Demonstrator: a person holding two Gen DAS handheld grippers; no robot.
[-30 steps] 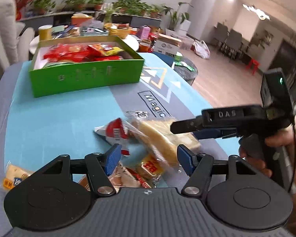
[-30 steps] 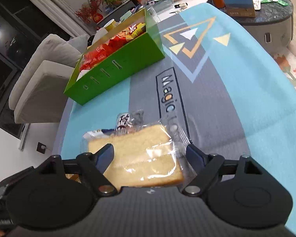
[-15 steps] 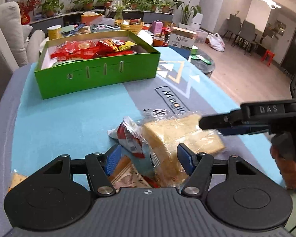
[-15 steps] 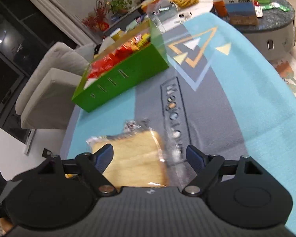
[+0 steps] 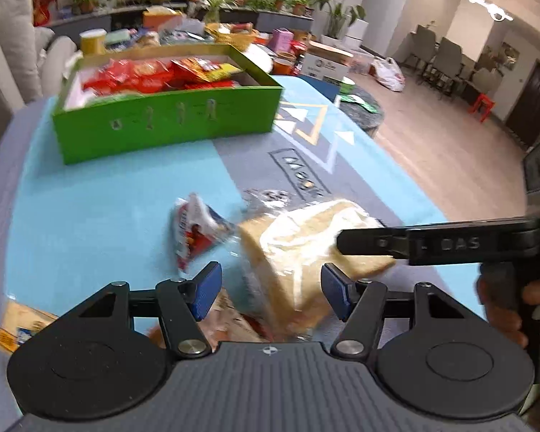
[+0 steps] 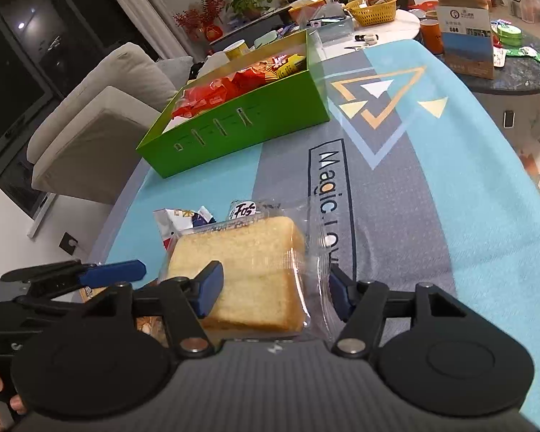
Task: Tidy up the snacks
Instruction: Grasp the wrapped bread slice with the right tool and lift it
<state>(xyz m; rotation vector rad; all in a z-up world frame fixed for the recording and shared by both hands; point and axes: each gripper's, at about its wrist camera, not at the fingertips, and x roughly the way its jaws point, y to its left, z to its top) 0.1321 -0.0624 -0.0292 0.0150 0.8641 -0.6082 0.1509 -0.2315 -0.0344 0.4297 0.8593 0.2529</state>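
The wrapped bread slice (image 6: 250, 273) lies on the tabletop (image 6: 432, 198) on the near side of the green box (image 6: 255, 122), well apart from it, beside the printed lettering on the mat. The right gripper (image 6: 275, 289) has just been closing on it: its jaws now pinch the slice through the clear wrapper, one blue pad against the bread's left face, the other pressed into the loose plastic at its right edge. The left gripper (image 5: 271, 289) has narrowed slightly, yet its pads stand apart around the bread's near corner, and I cannot tell whether they touch the wrapper. A small red-and-white snack packet (image 5: 198, 235) rests just left of the bread, still nearer than the green box. That box holds red and yellow snack packs (image 5: 154, 73) filling its tray.
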